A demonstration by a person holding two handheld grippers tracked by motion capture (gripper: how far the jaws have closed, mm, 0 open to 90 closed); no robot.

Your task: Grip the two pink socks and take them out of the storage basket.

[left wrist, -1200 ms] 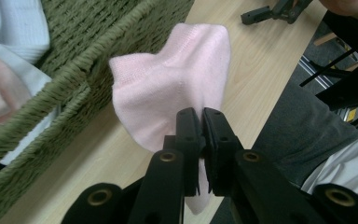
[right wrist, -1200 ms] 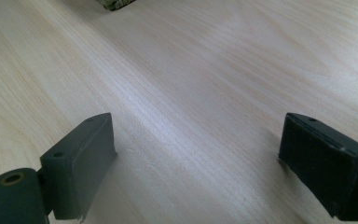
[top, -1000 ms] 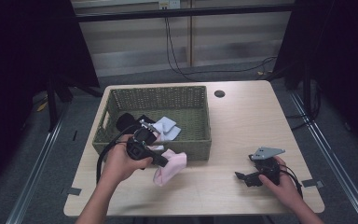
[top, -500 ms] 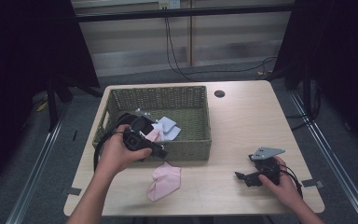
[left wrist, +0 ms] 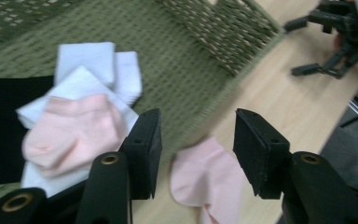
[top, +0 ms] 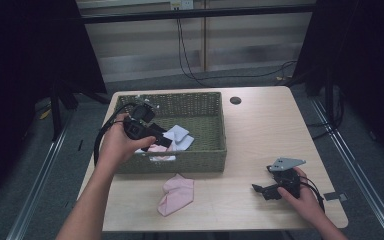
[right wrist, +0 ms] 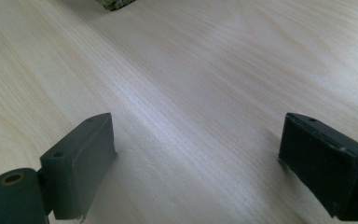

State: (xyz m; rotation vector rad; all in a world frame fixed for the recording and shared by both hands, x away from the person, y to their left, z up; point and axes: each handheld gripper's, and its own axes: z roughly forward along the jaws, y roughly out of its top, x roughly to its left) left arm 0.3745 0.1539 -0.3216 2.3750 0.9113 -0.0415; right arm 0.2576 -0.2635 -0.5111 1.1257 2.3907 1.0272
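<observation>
The left gripper hovered over the green wicker basket, and its jaws had just been opening; they stood apart with nothing between them. One second earlier this gripper was in front of the basket and held a pink sock between its jaws. Half a second earlier the sock was already lying on the counter and the hand was going back toward the basket. Now the sock lay flat on the counter, just in front of the front wall of the basket, and the gripper was well apart from it.

In the left gripper view, the released sock showed between the two jaws but below them, on the wood. Inside the basket there was a second pink sock on top of folded white socks, beside a black cloth.

I judge that one sock was taken out and put down, and that the left gripper was returning for the next piece, probably the pink one on the pile.

The right gripper rested on the counter at the right, in the same place as in both earlier frames. Its jaws stood wide apart and empty.
</observation>
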